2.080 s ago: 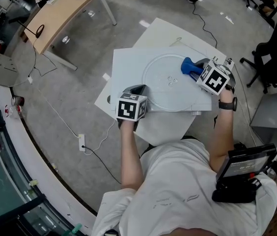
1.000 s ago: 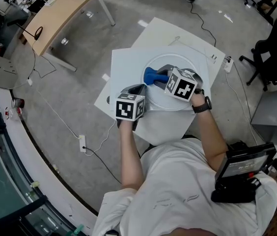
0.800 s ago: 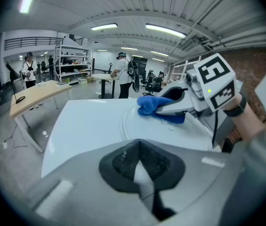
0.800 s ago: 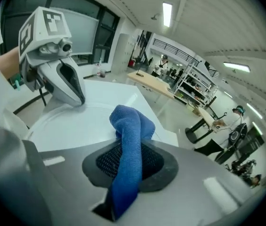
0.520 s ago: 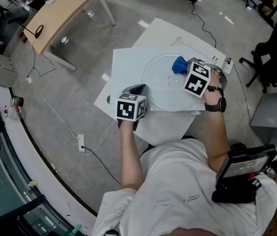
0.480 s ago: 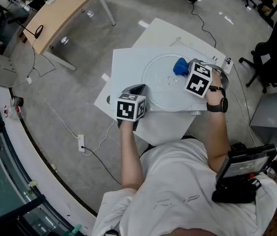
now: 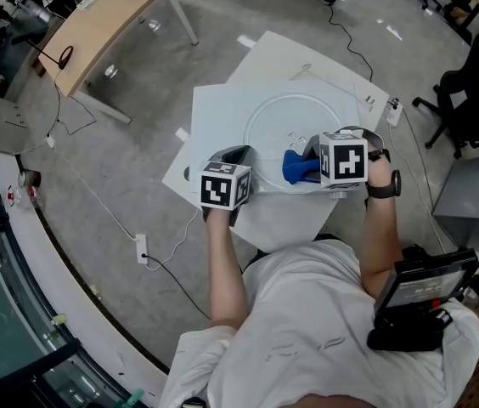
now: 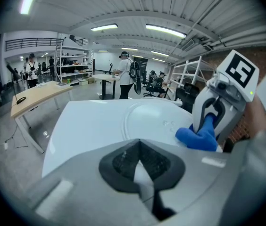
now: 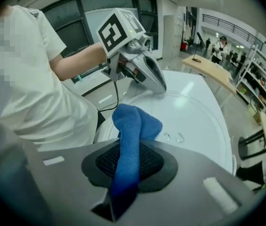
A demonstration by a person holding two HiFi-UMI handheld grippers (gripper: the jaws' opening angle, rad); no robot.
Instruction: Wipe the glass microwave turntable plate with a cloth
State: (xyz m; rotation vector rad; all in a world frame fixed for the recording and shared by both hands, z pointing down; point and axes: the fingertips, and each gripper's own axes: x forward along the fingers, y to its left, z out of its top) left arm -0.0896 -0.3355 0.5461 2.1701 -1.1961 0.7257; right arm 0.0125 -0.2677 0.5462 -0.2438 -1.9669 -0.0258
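The clear glass turntable plate point(image 7: 295, 117) lies flat on a white board point(image 7: 214, 117). My left gripper point(image 7: 239, 155) sits at the plate's near-left rim, its jaws shut on the edge, and a pale sliver shows between its pads point(image 8: 140, 161). My right gripper point(image 7: 309, 165) is shut on a blue cloth point(image 7: 295, 167) and presses it onto the plate's near part. In the right gripper view the cloth point(image 9: 133, 126) hangs out of the jaws over the plate point(image 9: 199, 112), with the left gripper point(image 9: 157, 86) beyond. The left gripper view shows the plate point(image 8: 147, 121), the cloth point(image 8: 196, 138) and the right gripper point(image 8: 208, 121).
The board rests on a white table point(image 7: 282, 53) with bare floor around it. A tan desk point(image 7: 104, 24) stands far left. A cable and socket strip point(image 7: 143, 245) lie on the floor at left. Office chairs point(image 7: 469, 100) stand at right. People stand far off point(image 8: 126, 76).
My right gripper has swept the blue cloth across the plate: from the right rim to the left middle, back to the far right, now to the near edge. The left gripper stayed put.
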